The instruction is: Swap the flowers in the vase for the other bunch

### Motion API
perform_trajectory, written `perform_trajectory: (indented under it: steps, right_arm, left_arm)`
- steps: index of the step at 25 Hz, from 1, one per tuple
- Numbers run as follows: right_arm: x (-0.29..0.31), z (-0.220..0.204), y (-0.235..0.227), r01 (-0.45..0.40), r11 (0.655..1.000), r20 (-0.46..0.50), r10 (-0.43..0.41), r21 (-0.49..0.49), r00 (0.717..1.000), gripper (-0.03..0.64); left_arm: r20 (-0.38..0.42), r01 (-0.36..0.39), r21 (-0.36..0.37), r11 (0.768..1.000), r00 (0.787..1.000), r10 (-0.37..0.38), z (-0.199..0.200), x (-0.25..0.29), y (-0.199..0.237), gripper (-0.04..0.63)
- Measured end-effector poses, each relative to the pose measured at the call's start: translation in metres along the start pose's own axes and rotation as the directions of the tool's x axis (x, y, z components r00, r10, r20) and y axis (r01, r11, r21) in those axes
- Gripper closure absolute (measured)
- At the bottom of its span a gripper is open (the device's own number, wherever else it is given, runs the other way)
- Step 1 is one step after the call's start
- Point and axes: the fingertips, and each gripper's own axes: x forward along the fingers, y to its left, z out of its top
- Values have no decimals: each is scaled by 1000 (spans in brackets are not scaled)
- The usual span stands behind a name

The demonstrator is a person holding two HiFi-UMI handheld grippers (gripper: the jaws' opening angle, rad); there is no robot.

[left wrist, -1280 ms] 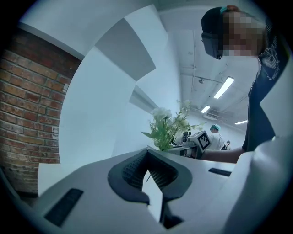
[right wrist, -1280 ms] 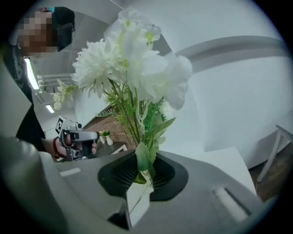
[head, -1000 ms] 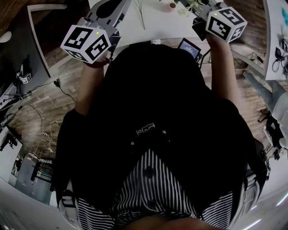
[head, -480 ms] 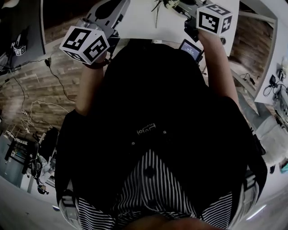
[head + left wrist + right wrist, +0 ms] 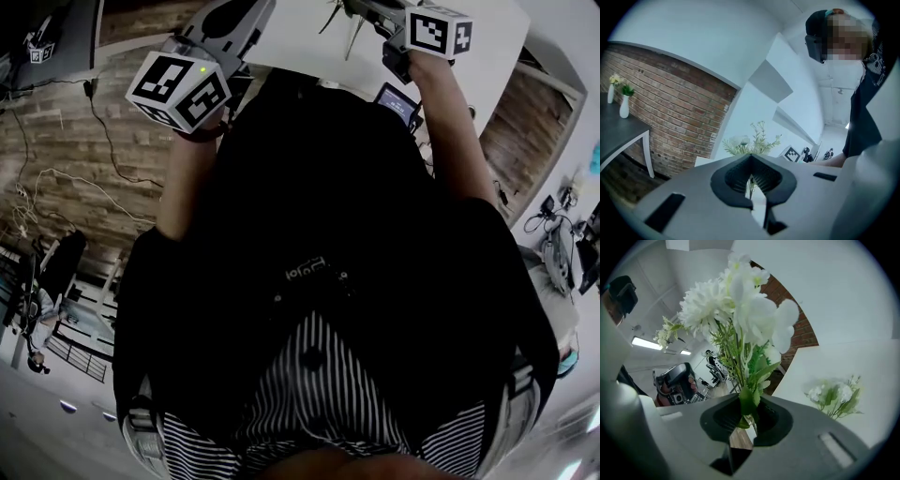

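While the right hand-held gripper (image 5: 747, 404) is clamped narrow on the stems of a white bunch (image 5: 740, 301), I judge the swap to be midway. One bunch is in hand, and a second bunch (image 5: 834, 397) rests on the white desk (image 5: 867, 362) at the lower right of the right gripper view. I cannot tell which of the two belongs in the vase, because the task's vase shows in no view. The left hand-held gripper (image 5: 751, 159) has its jaws drawn together at the tips, with nothing gripped.

Next, I think, I need to find the vase mouth and bring the stems upright over it. The left side is free to steady the vase.

The head view gives me only the person's torso (image 5: 309, 234), both hand-held grippers at the top edge, and stem ends over the desk; the blooms are cut off. Only the right gripper view shows the grip on the stems and the second bunch. Only the left gripper view shows a brick wall (image 5: 679, 108) with two small vases (image 5: 622, 101) at its far left.
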Motion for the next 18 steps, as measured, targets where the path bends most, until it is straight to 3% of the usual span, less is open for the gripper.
perform_trajectory:
  steps: [5,11,18]
  right_arm:
    - [41,-24,-28,-2,995,-97,11,96,995,566]
    - [82,-57,-66,58,983,-208,-20,175,978,561]
    - [110,-91,-102,116,939,-280,-22,324,960,554]
  left_arm:
    - [13,-51,-16,999,999,52,0,-18,20,589]
    - [15,-97,-37,995,995,98,-2,-38,44,589]
    - [6,-116,-48,992,993,117,-3,-44,58,589]
